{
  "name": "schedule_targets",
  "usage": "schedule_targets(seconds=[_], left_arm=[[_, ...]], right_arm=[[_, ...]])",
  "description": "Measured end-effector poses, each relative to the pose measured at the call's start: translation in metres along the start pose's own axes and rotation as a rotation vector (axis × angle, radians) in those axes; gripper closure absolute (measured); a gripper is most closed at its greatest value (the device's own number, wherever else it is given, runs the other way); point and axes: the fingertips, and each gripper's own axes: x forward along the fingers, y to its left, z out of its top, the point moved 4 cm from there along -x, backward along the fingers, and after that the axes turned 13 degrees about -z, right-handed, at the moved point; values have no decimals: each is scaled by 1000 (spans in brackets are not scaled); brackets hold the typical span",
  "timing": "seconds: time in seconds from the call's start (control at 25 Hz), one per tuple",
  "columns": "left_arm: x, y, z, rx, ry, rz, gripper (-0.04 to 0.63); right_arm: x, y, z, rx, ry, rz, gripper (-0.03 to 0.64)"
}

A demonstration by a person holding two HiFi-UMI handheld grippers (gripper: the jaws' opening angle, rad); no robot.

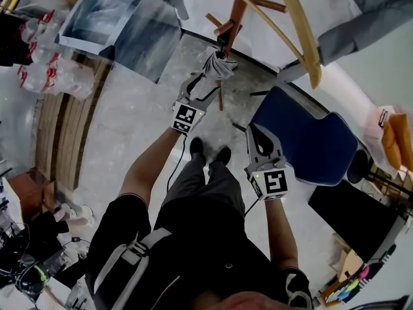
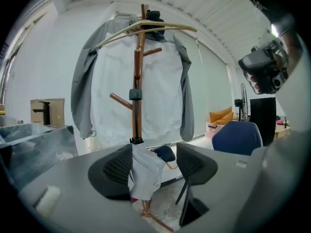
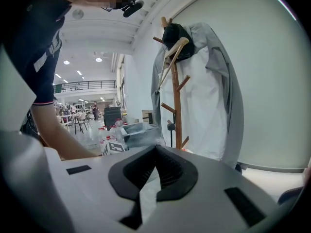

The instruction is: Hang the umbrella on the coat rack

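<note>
A folded grey-white umbrella (image 2: 145,173) stands upright between the jaws of my left gripper (image 2: 154,168), its black tip up, right in front of the wooden coat rack (image 2: 138,81). The left pad (image 2: 114,171) lies against the fabric. The right pad (image 2: 193,165) stands apart from it, with a visible gap. In the head view the umbrella (image 1: 219,64) sits at the left gripper (image 1: 205,86) tips, below the coat rack (image 1: 240,5). My right gripper (image 1: 260,139) hangs lower and nearer me, jaws shut, nothing in them; its pads (image 3: 167,171) meet.
A grey and white jacket (image 2: 146,76) on a wooden hanger (image 1: 302,31) covers the rack's top. A blue office chair (image 1: 303,137) stands just right of the rack. A foil-lined box (image 1: 119,24) and water bottles (image 1: 48,57) lie to the left.
</note>
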Motion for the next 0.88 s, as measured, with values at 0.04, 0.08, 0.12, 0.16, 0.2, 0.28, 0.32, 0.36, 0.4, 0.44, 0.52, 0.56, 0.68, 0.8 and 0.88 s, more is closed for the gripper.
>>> schedule_targets(seconds=[0.04,0.08,0.12,0.16,0.2,0.28,0.32,0.36,0.4,0.44,0.52,0.56,0.68,0.8,0.88], left_arm=[[-7,-2,6,6,-6,1,323],[-13,-4,12,11,-14,4,341],[-20,-6,18,16,-22,6,358],[-26,-9,25,21,-31,6,384],[-32,-12,32,27,-39,4,412],[-45,-19,45,35,-57,2,461],[-50,-21,52,36,-66,2,485],[-56,-23,58,37,-74,3,508],[-62,-25,64,40,-81,6,533],[-68,-27,70,46,-85,9,556],[-79,-31,83,64,-93,18,582],[-83,-32,89,72,-98,24,594],[-94,-37,108,92,-116,36,595],[-107,-41,129,87,-154,54,595],[-115,-45,145,80,-191,75,597]], right_arm=[[-3,1,3,-1,-2,-1,615],[-5,1,6,3,-5,-2,615],[-8,2,8,7,-10,-2,615],[-11,1,10,10,-15,-2,615],[-14,1,13,10,-18,-3,615],[-19,0,17,1,-16,-5,615],[-22,-1,19,-5,-14,-7,615],[-24,-1,21,-13,-12,-10,615],[-26,-1,23,-21,-13,-13,615],[-28,-1,25,-26,-16,-16,615],[-31,-2,33,-31,-24,-22,615],[-33,-2,36,-34,-28,-23,615],[-37,-2,44,-36,-55,-28,615],[-41,-2,51,-32,-90,-34,615],[-44,-4,58,-45,-103,-40,615]])
